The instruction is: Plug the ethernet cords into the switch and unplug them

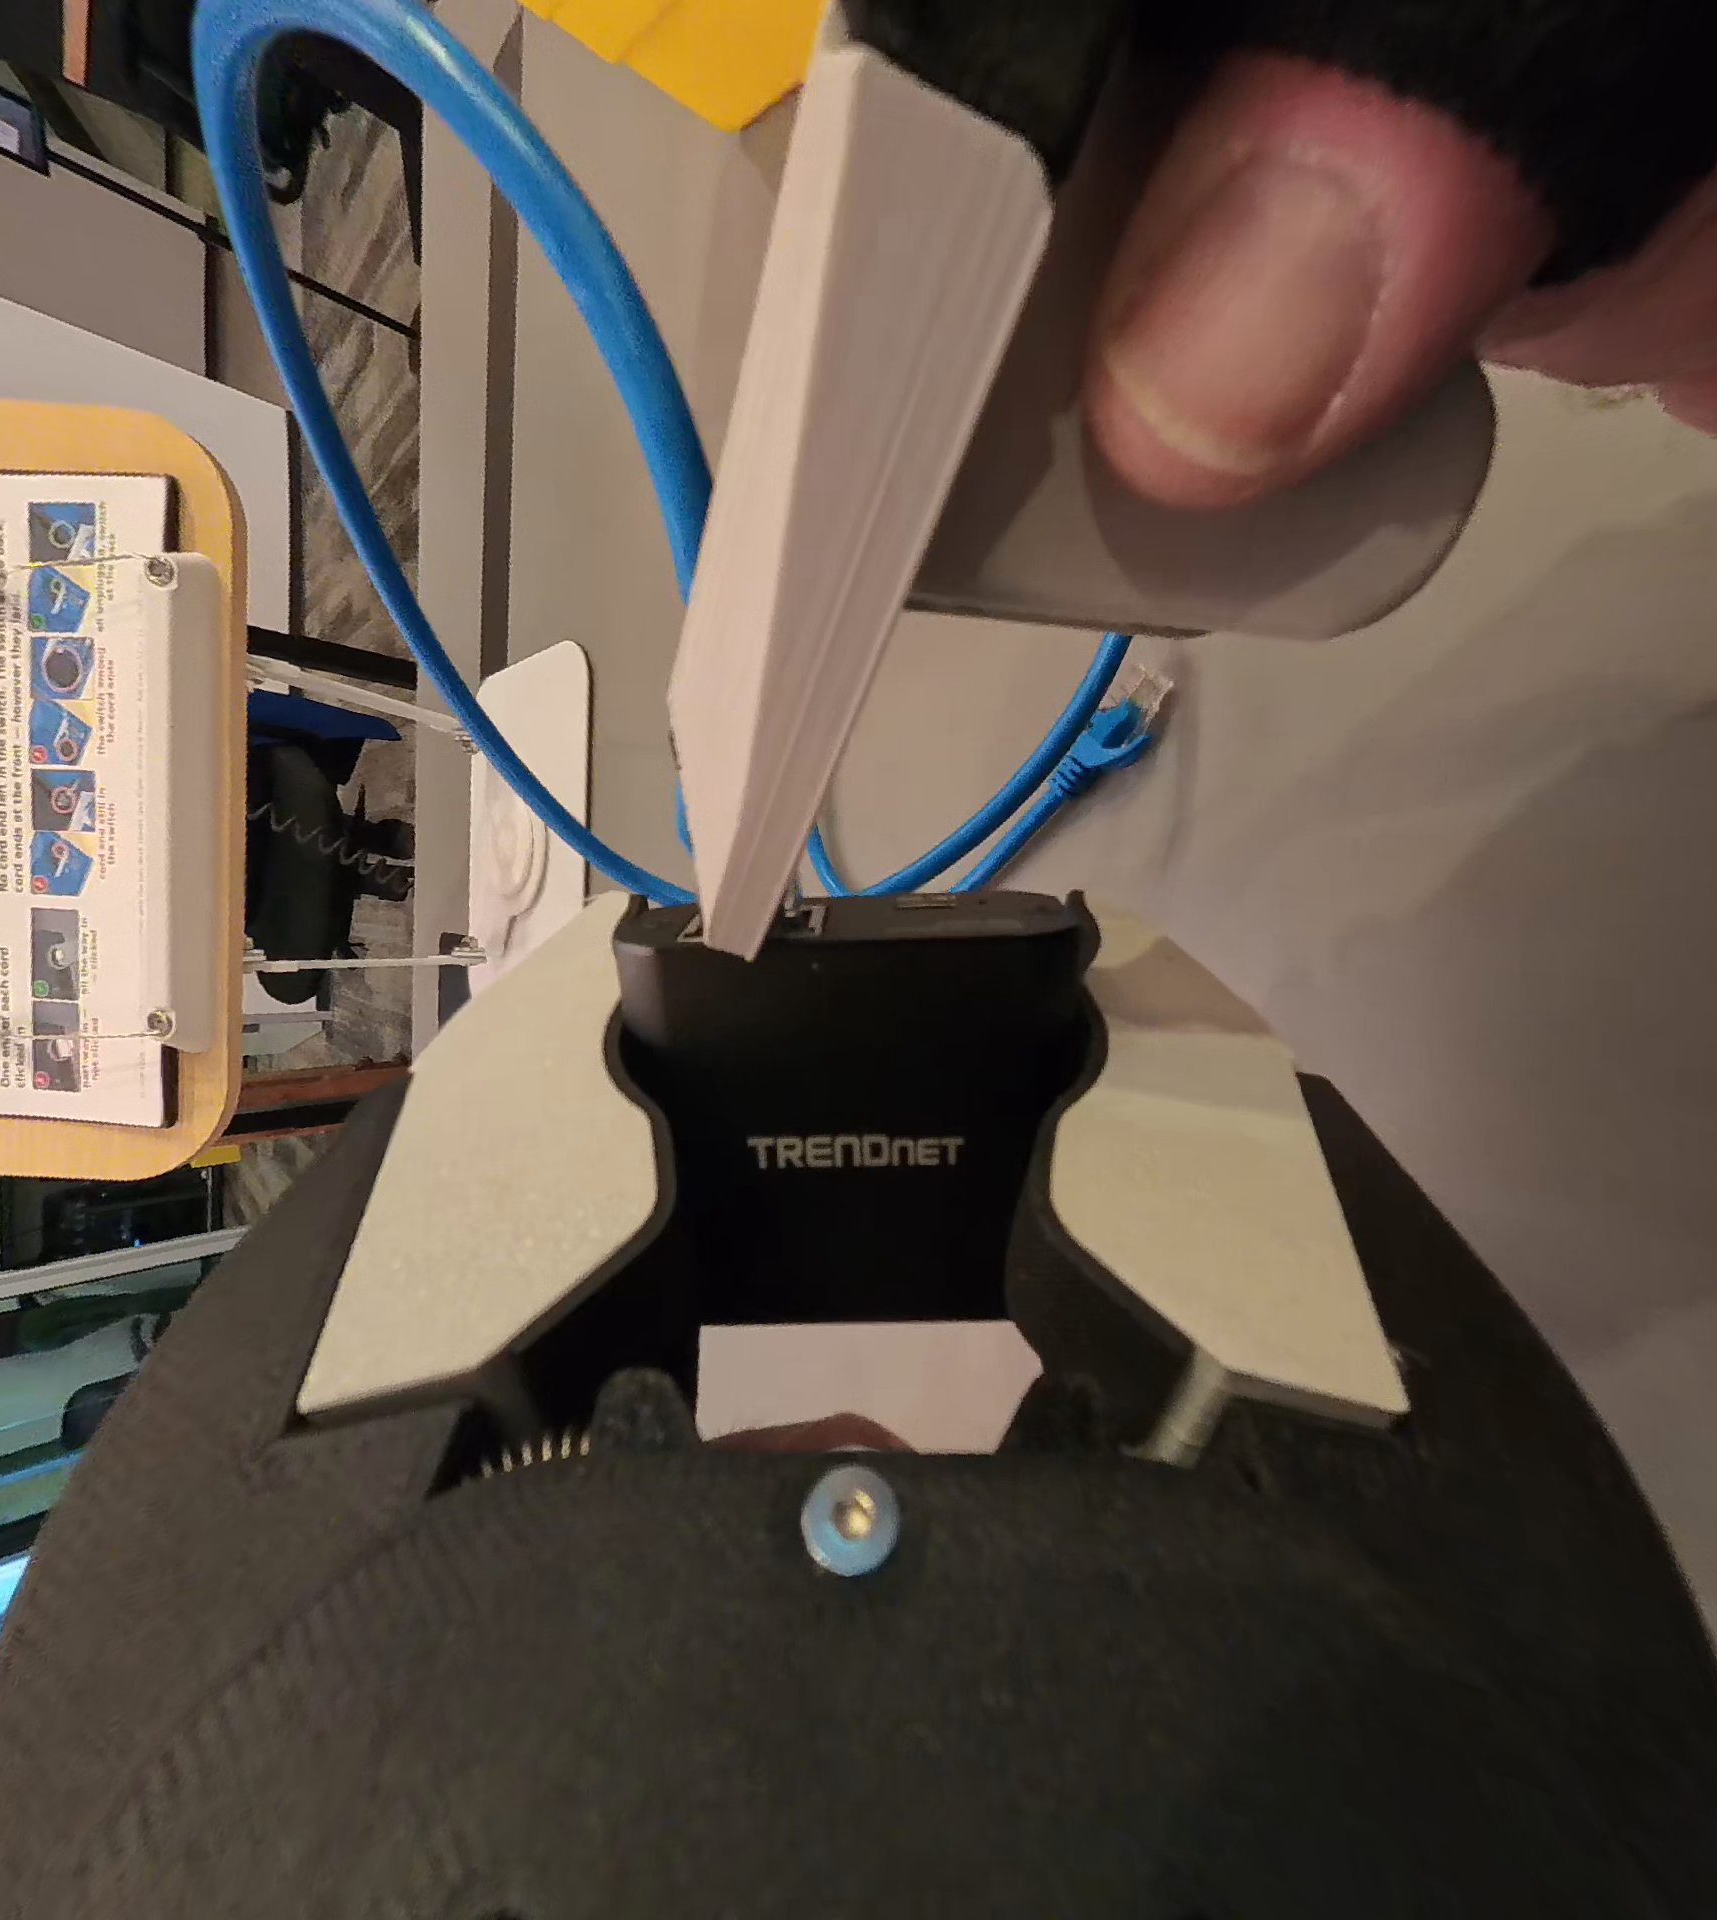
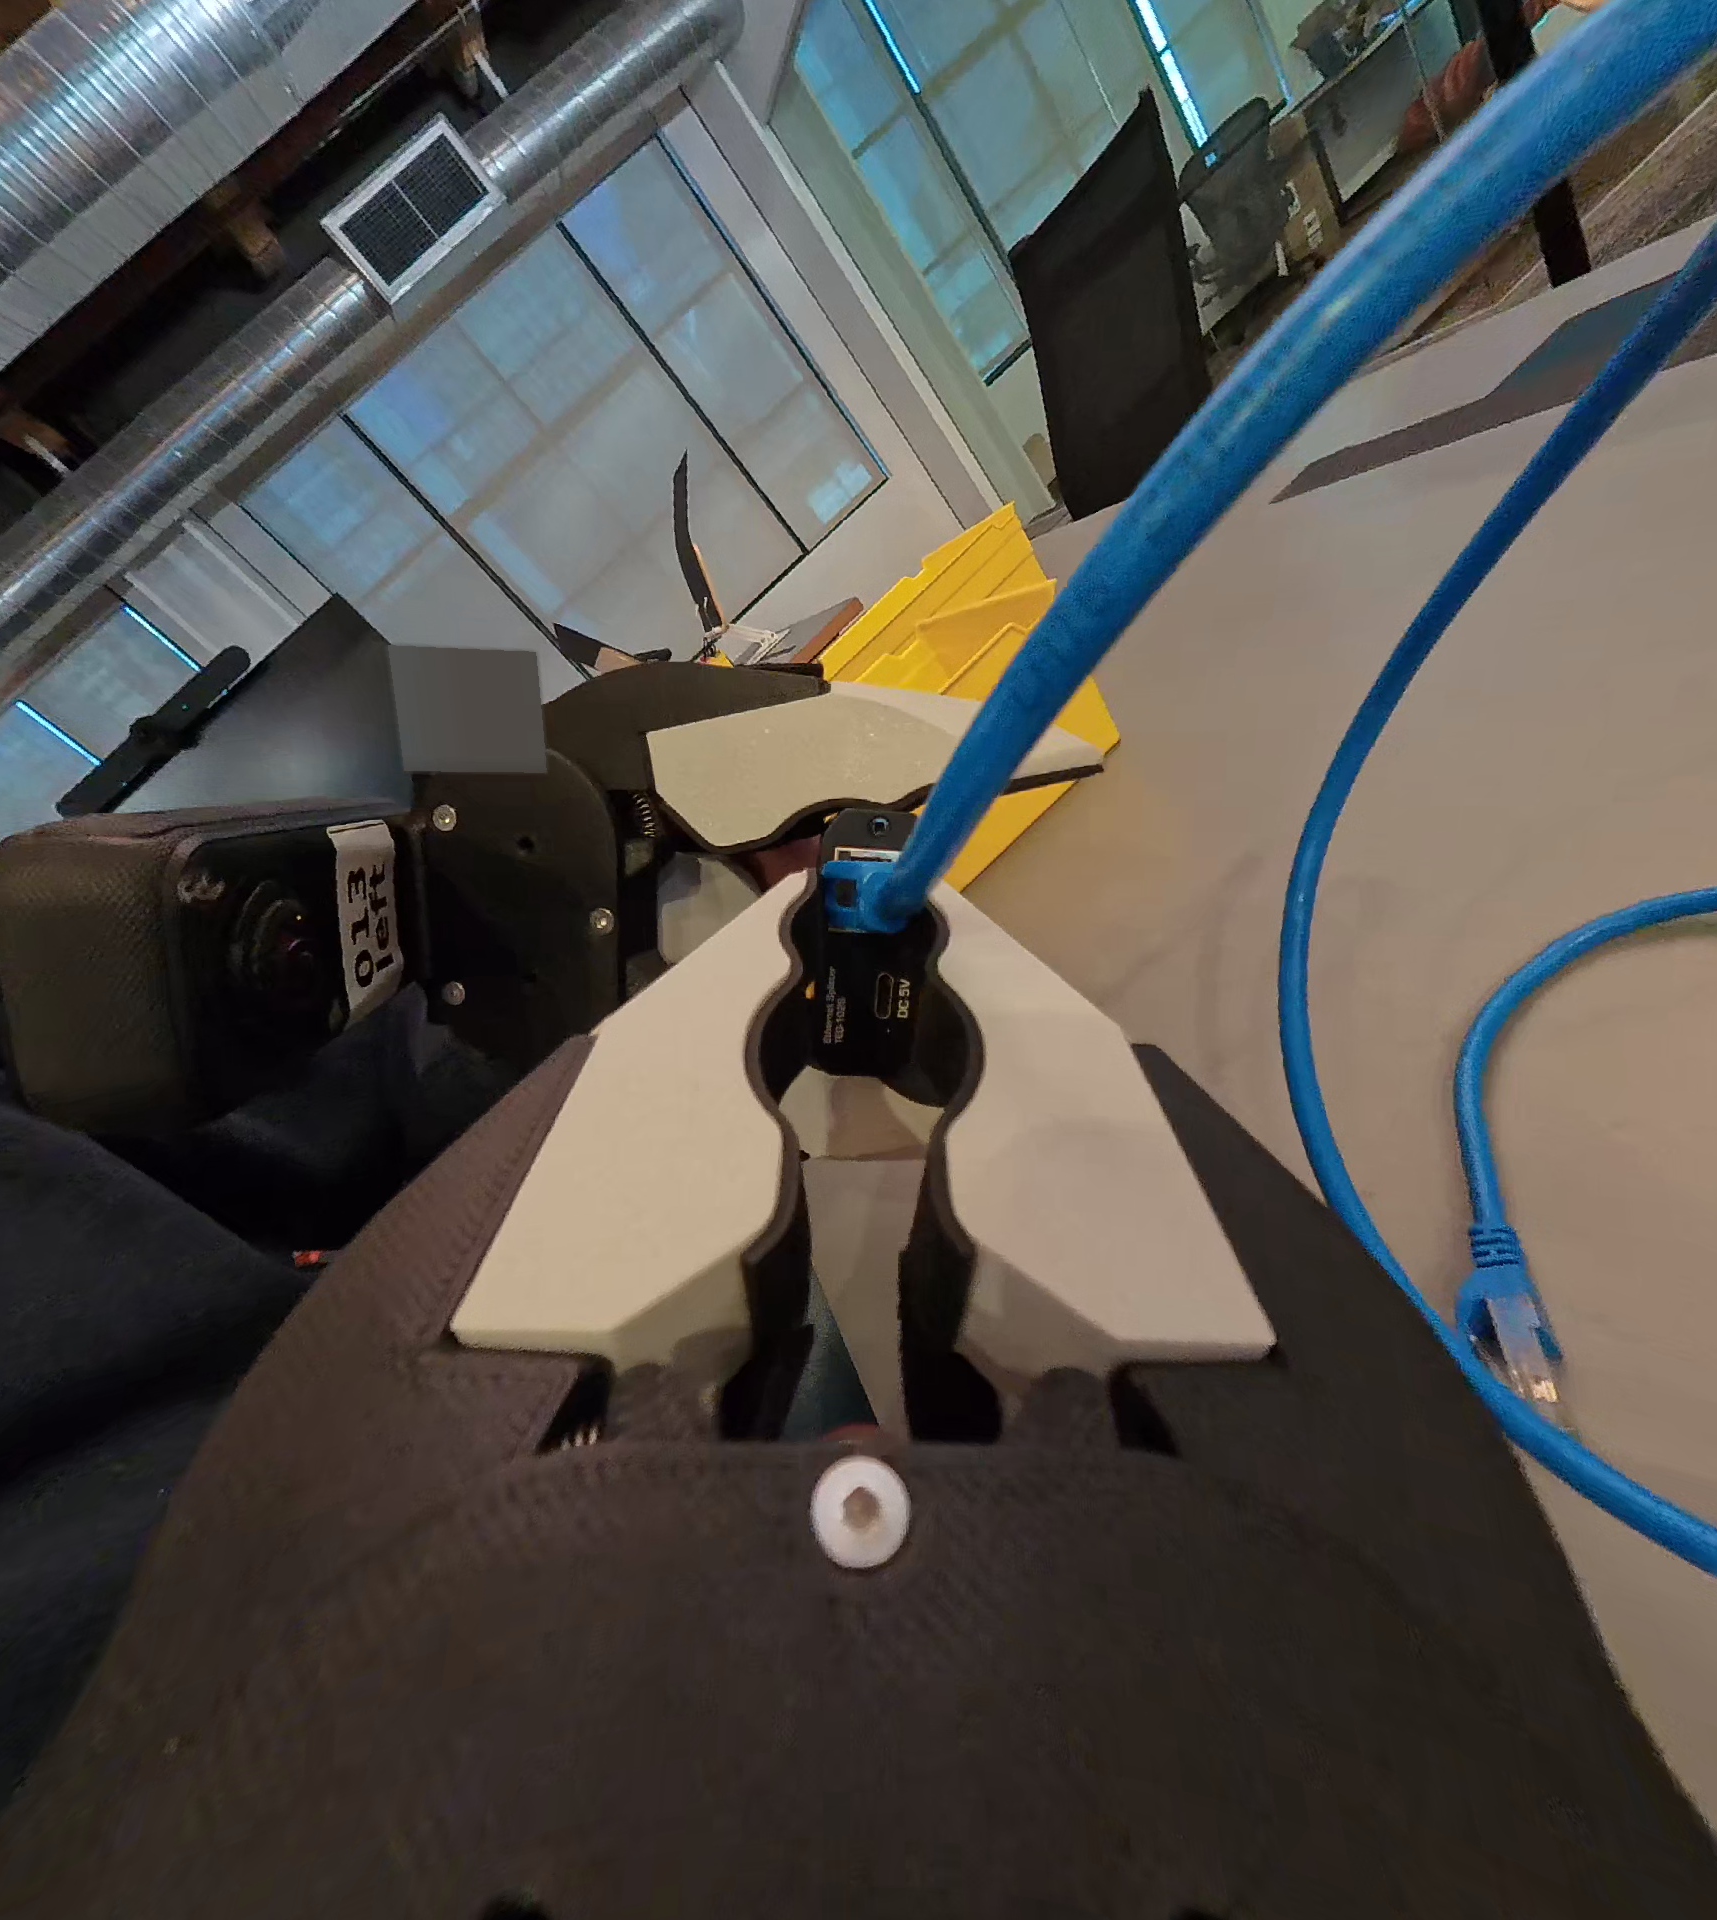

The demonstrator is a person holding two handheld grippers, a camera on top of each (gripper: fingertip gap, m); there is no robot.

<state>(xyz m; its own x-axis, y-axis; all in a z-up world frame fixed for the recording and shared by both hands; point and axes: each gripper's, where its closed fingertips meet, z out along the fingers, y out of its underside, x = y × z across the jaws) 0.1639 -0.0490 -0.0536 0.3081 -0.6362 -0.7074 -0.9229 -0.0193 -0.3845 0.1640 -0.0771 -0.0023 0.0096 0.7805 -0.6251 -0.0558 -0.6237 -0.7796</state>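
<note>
My left gripper (image 1: 854, 935) is shut on the black switch (image 1: 854, 1143) and holds it off the grey table, ports facing away. My right gripper (image 2: 869, 899) is shut on the blue plug (image 2: 859, 894) of an ethernet cord (image 2: 1197, 468), right at a port on the switch (image 2: 864, 1008). I cannot tell how deep the plug sits. In the left wrist view one white finger (image 1: 833, 499) of the right gripper comes down onto the port side. The cord's other plug (image 2: 1508, 1320) lies loose on the table; it also shows in the left wrist view (image 1: 1119, 727).
The blue cord loops (image 1: 366, 395) wide above and across the grey table (image 2: 1353, 727). Yellow bins (image 2: 968, 623) stand behind the left gripper (image 2: 781, 748). A wooden board with an instruction sheet (image 1: 54, 790) is at left. A bare thumb (image 1: 1280, 291) presses the right gripper's handle. Spacing between my two grippers at the tips: around 5 cm.
</note>
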